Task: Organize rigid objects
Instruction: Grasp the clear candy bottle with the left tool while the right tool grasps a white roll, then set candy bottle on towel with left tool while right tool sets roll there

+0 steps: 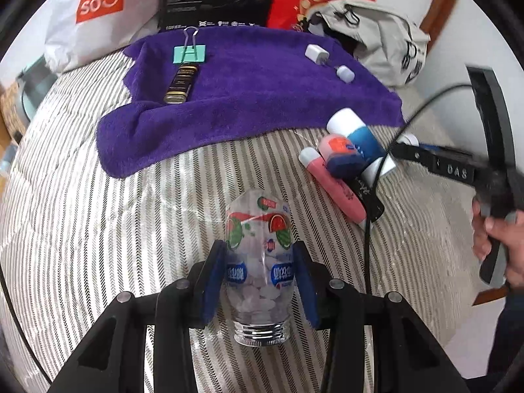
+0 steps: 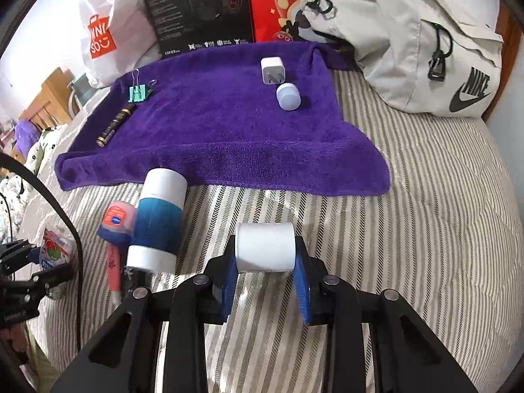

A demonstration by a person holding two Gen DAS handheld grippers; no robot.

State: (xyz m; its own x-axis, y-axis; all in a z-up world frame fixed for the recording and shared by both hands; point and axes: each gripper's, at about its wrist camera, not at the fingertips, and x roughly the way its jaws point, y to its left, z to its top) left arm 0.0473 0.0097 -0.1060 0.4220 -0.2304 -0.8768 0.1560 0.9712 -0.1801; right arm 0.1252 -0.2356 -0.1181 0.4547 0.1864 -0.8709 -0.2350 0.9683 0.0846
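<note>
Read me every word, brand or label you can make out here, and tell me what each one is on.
"MINISO": white shopping bag.
"NIKE", with swoosh: beige backpack.
"EDIFIER": black box, bottom edge; its other print is too small to read.
"DAS": right tool's black body.
Clear candy bottle in the left tool: blue label characters too distorted to read.
Red bag, small black bottle, pink tube: print blurred.

Charger behind small jar on towel, clip left
</note>
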